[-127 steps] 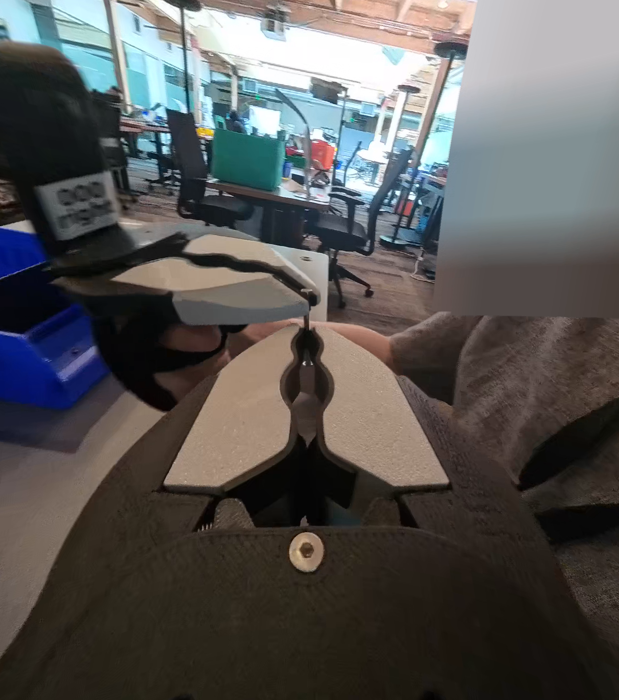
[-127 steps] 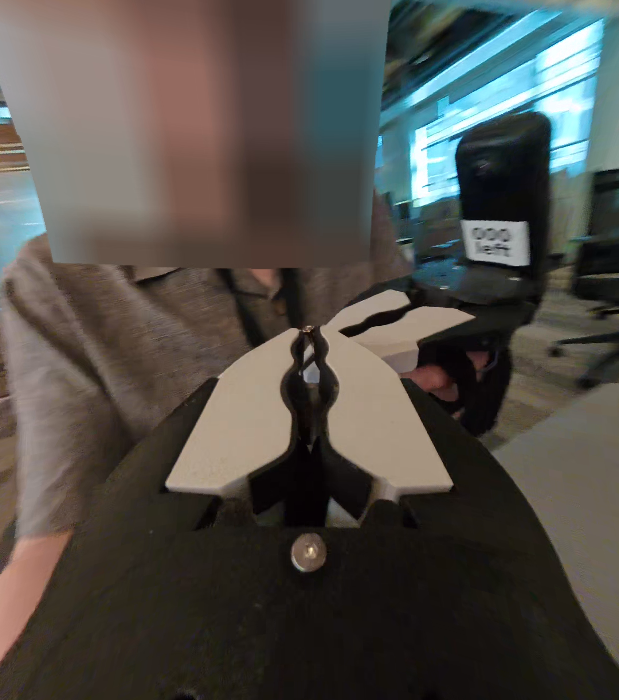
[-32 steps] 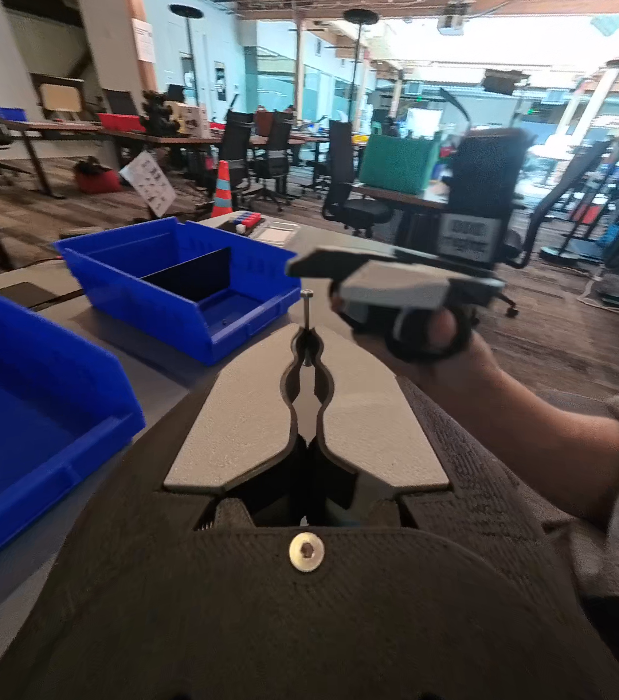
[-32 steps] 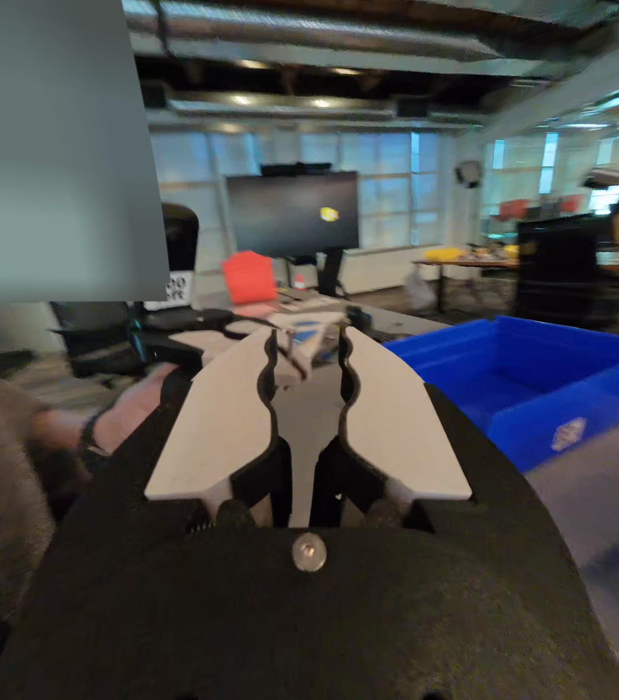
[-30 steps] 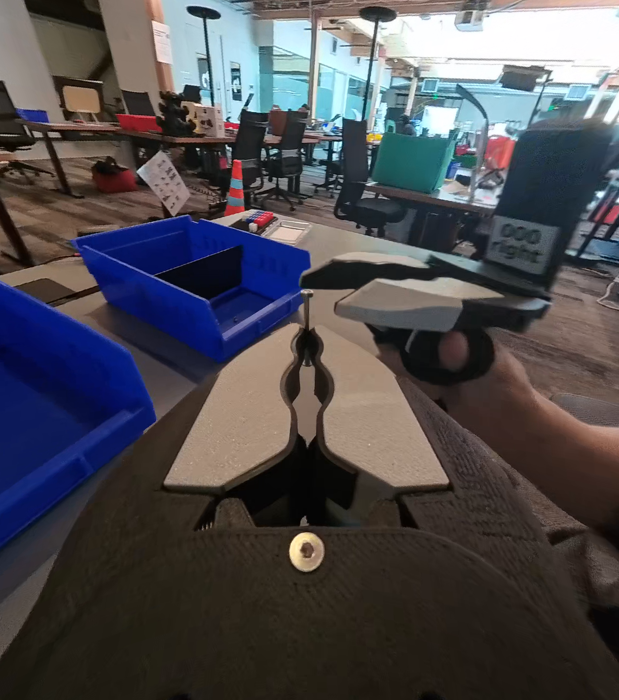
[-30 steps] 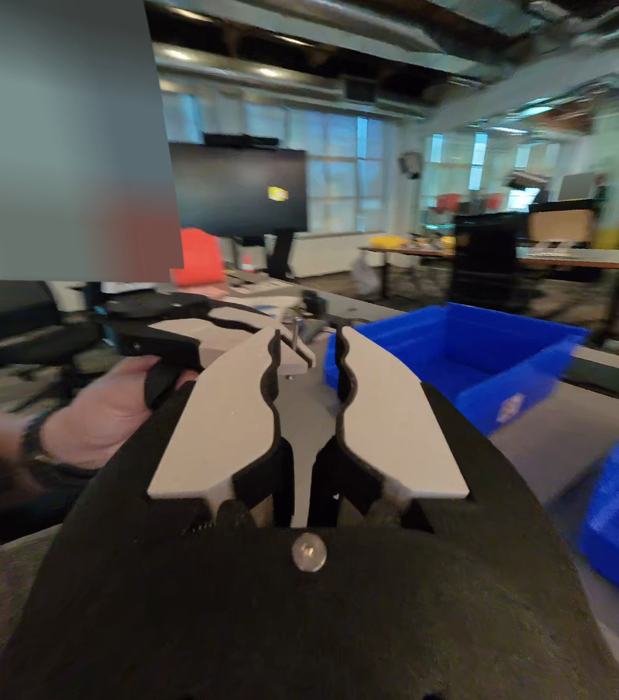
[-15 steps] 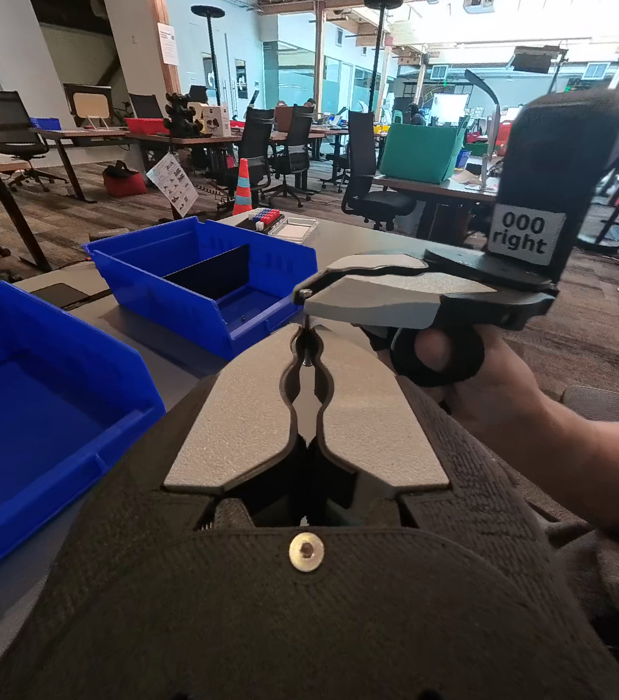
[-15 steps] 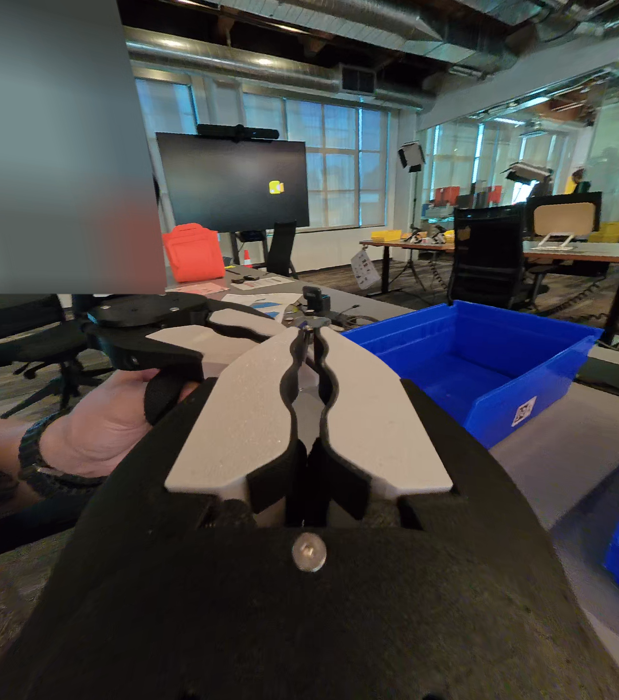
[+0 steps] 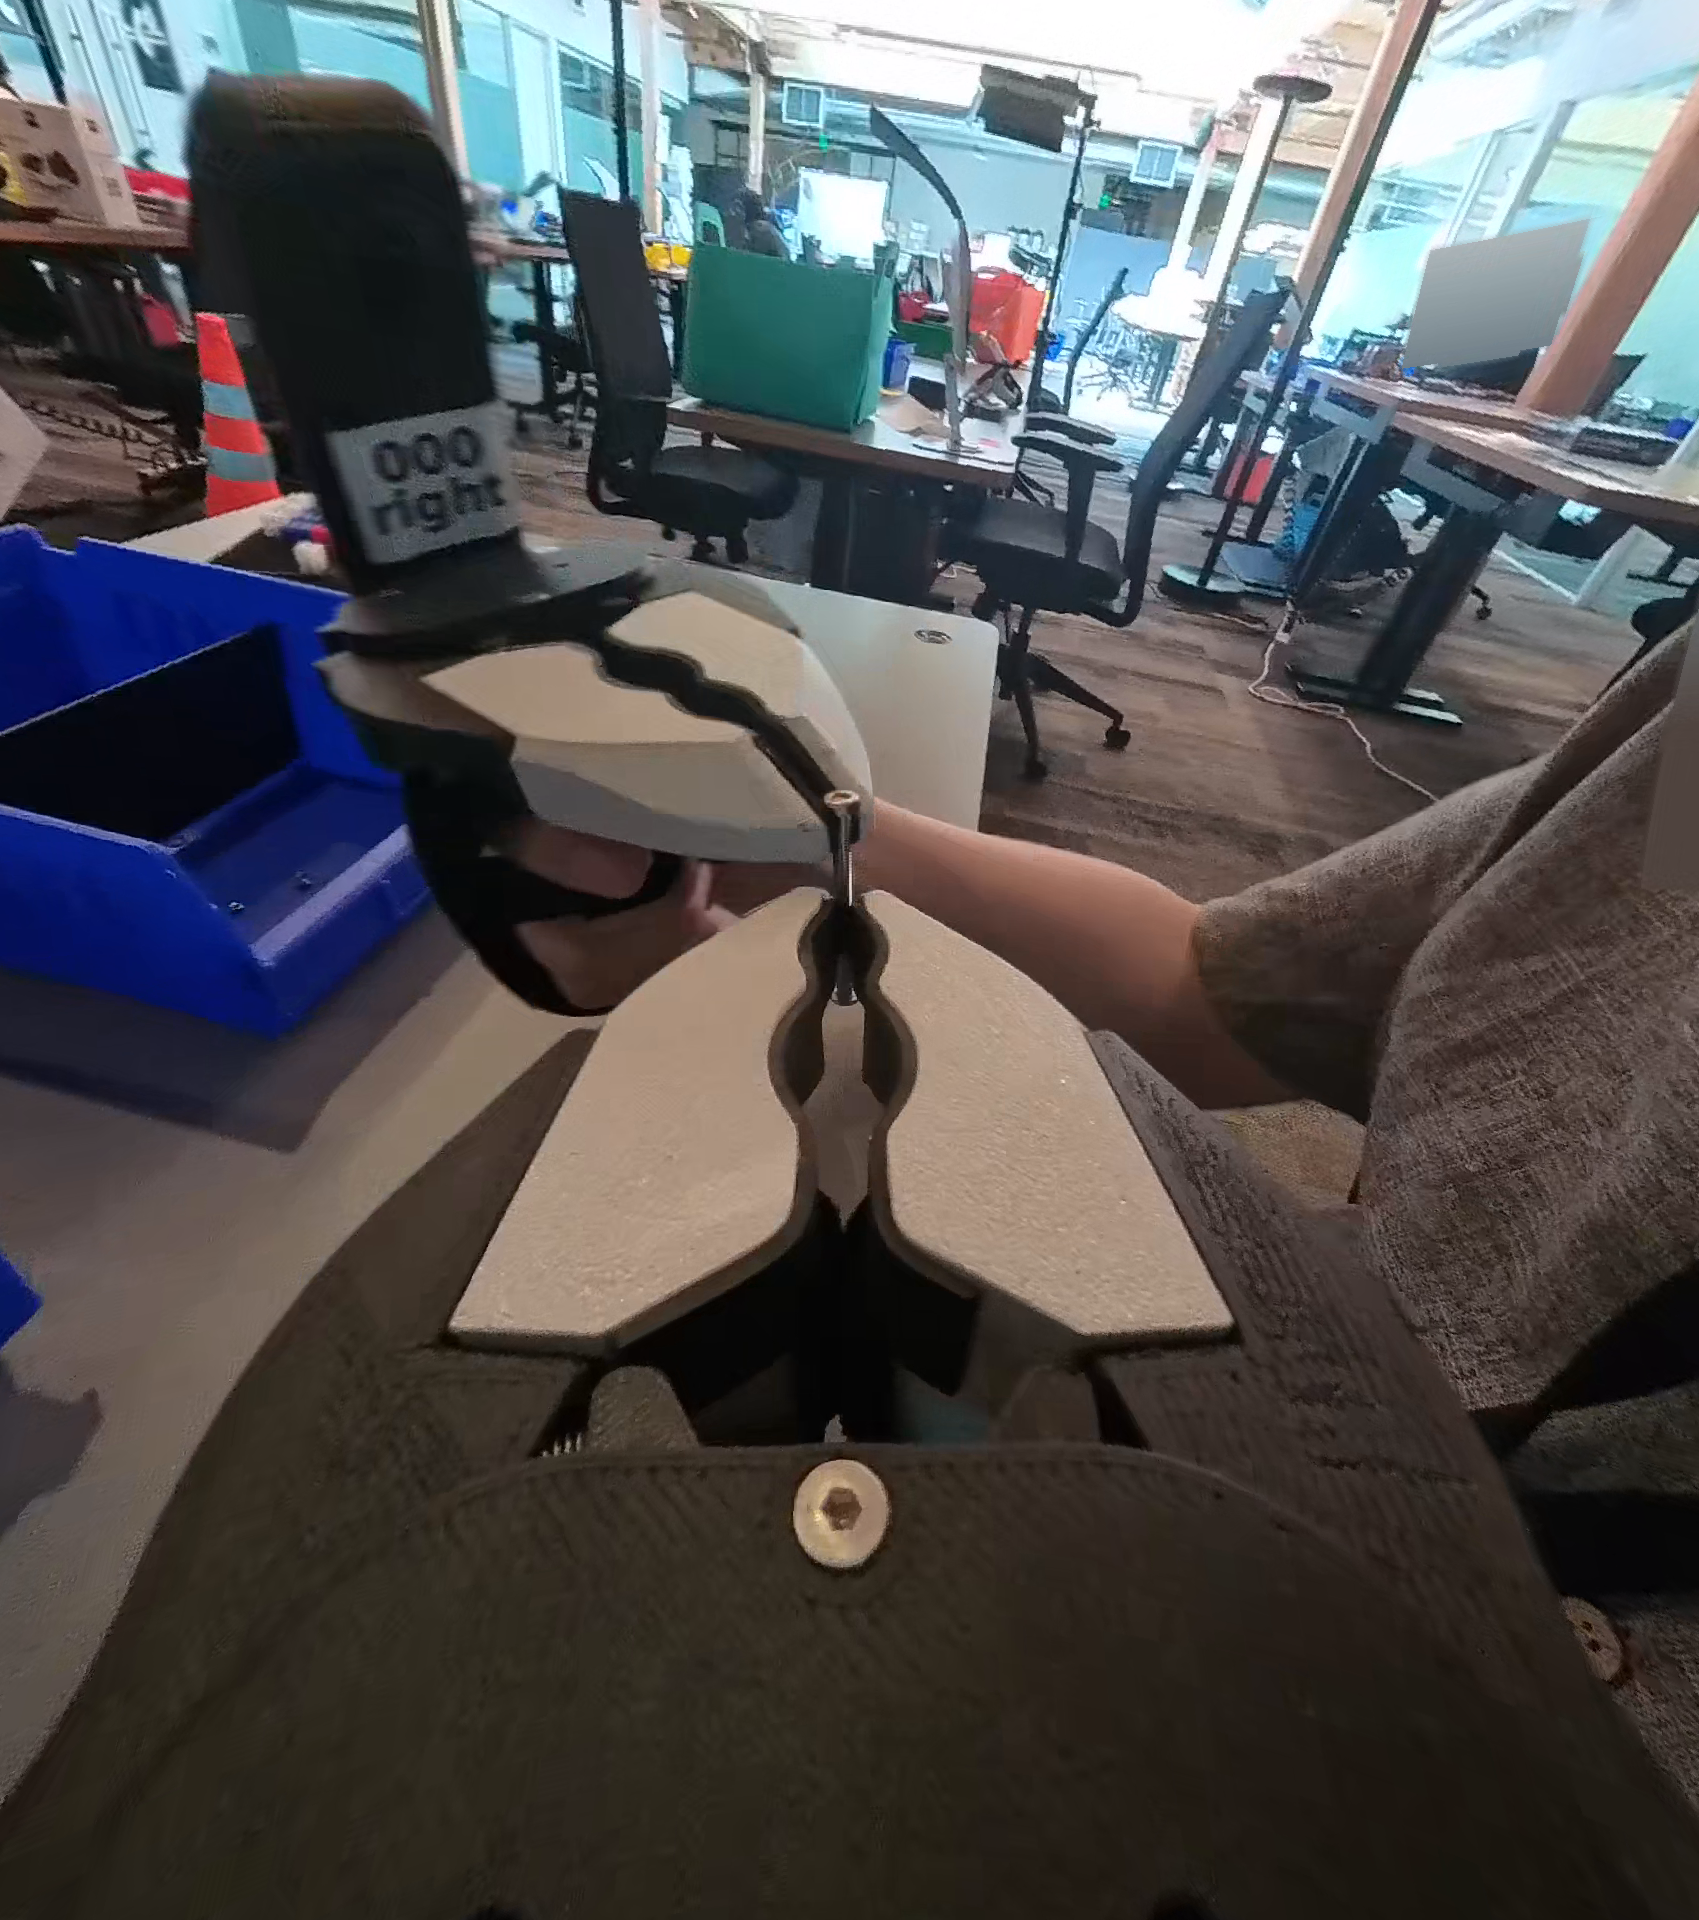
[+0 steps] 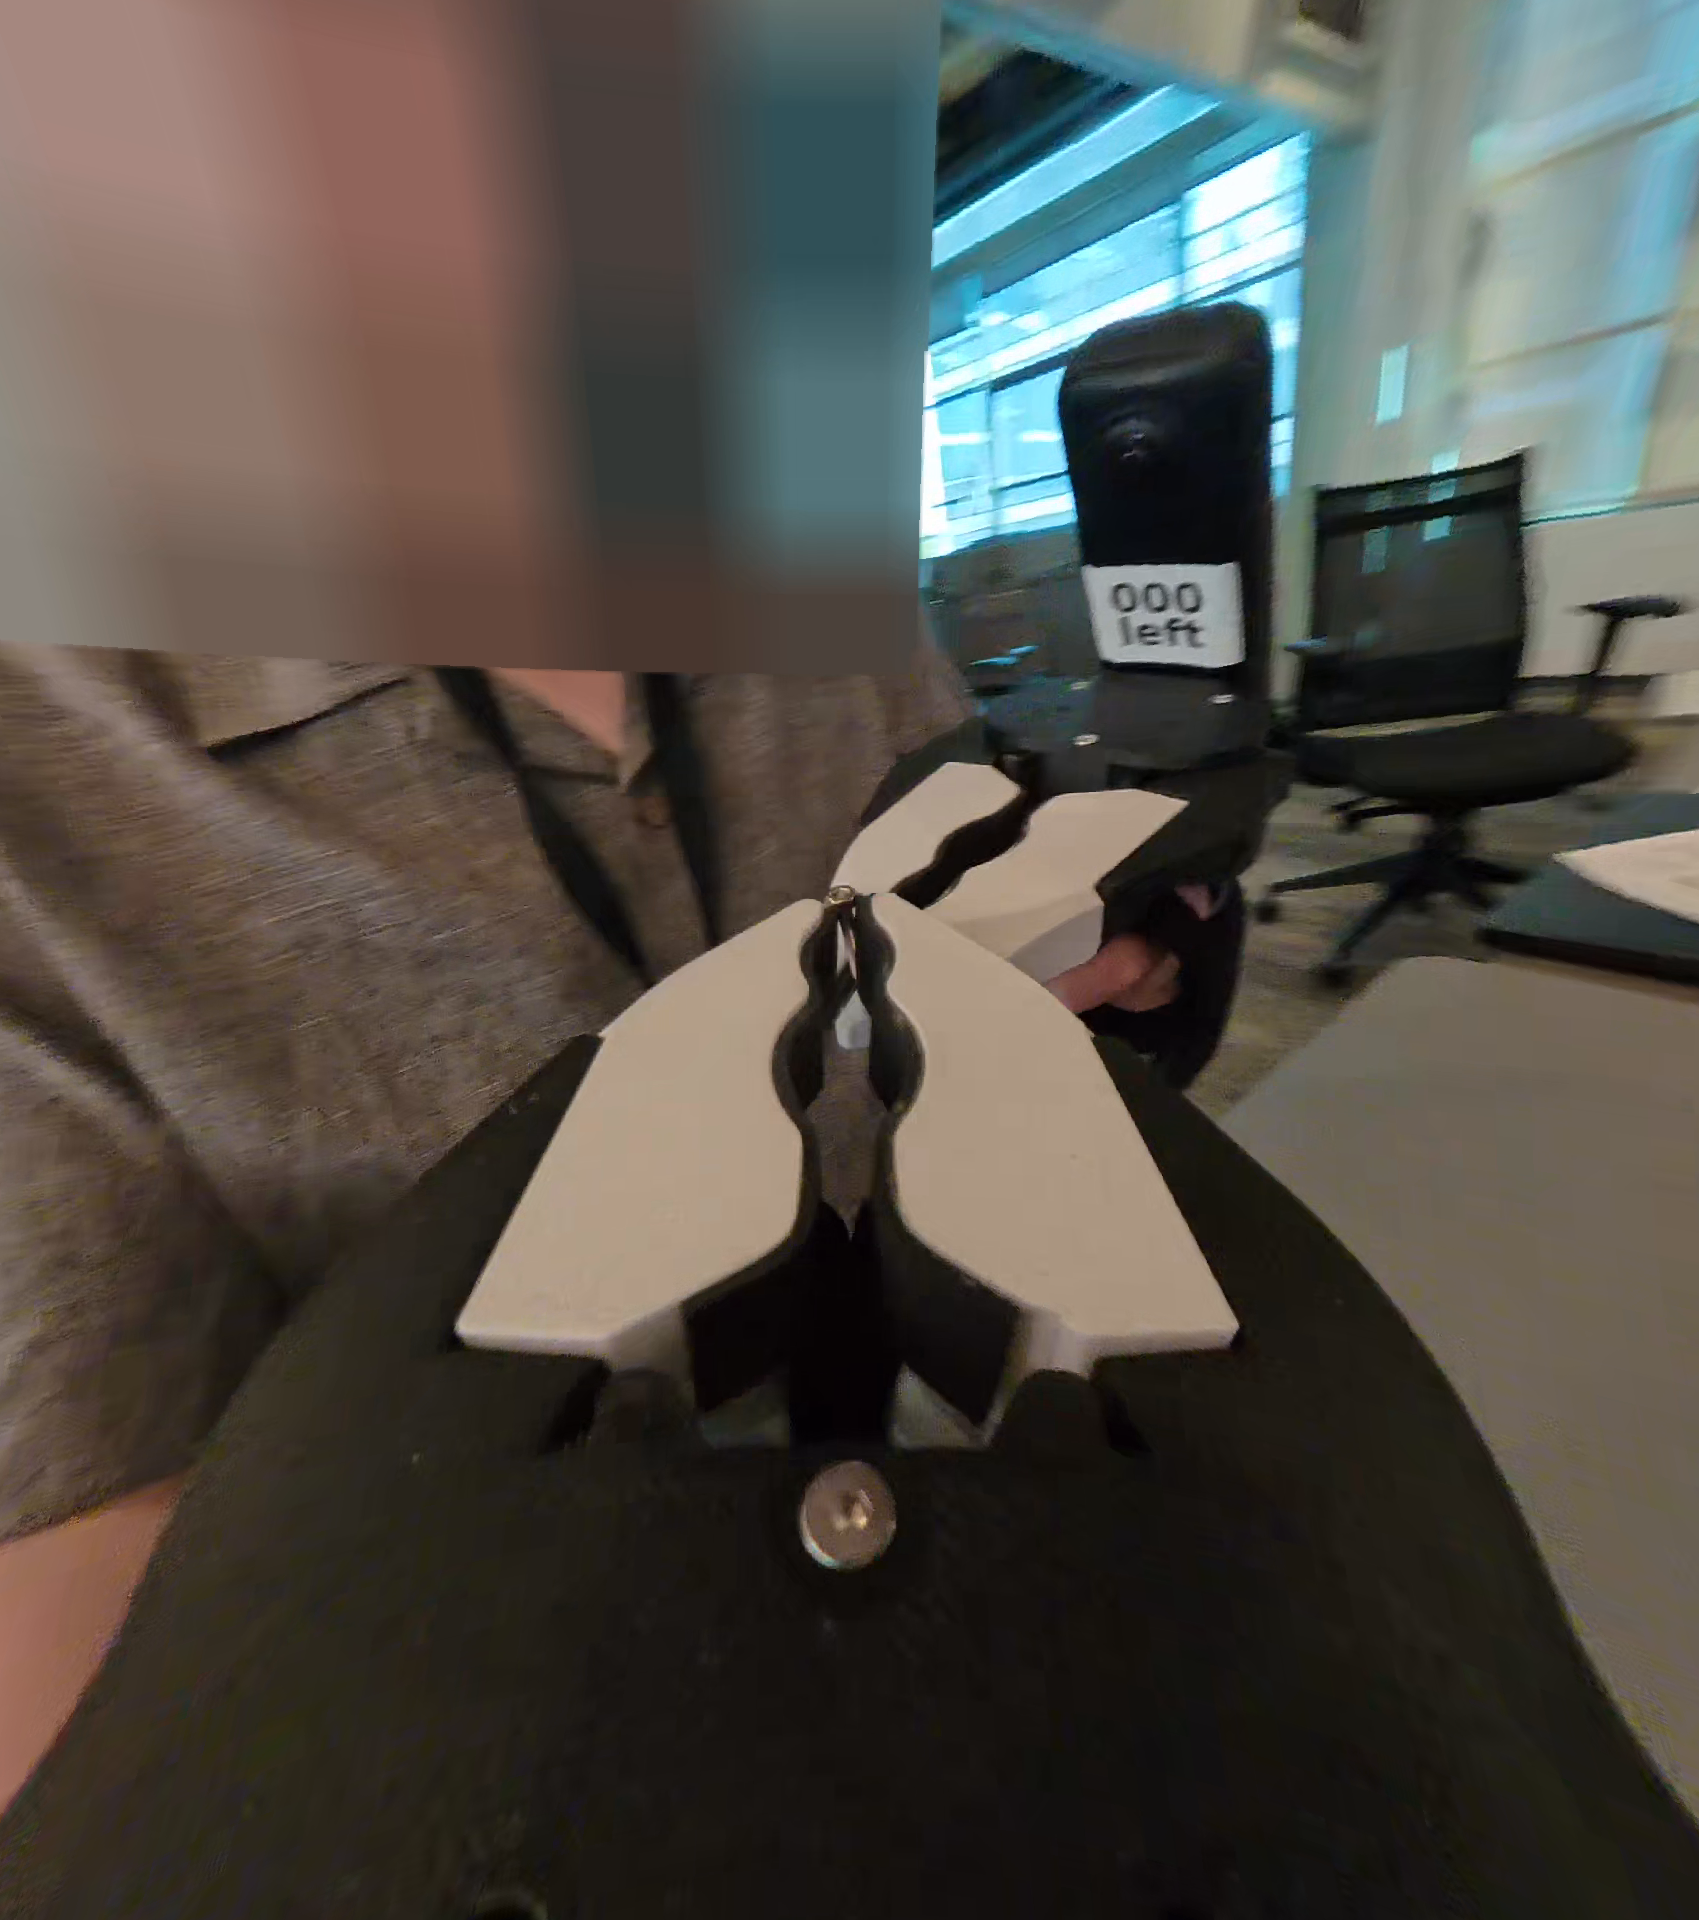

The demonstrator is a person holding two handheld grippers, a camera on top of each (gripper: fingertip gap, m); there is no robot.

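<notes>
Both tongs pinch the same slim socket-head screw [image 9: 846, 852]: the left tongs [image 9: 843, 914] are closed on its lower shank and the right tongs [image 9: 829, 821] on its head end, held upright above the grey bench [image 9: 149, 1195] beside a blue bin [image 9: 128, 727], close to the person's grey shirt [image 10: 253, 935].
</notes>
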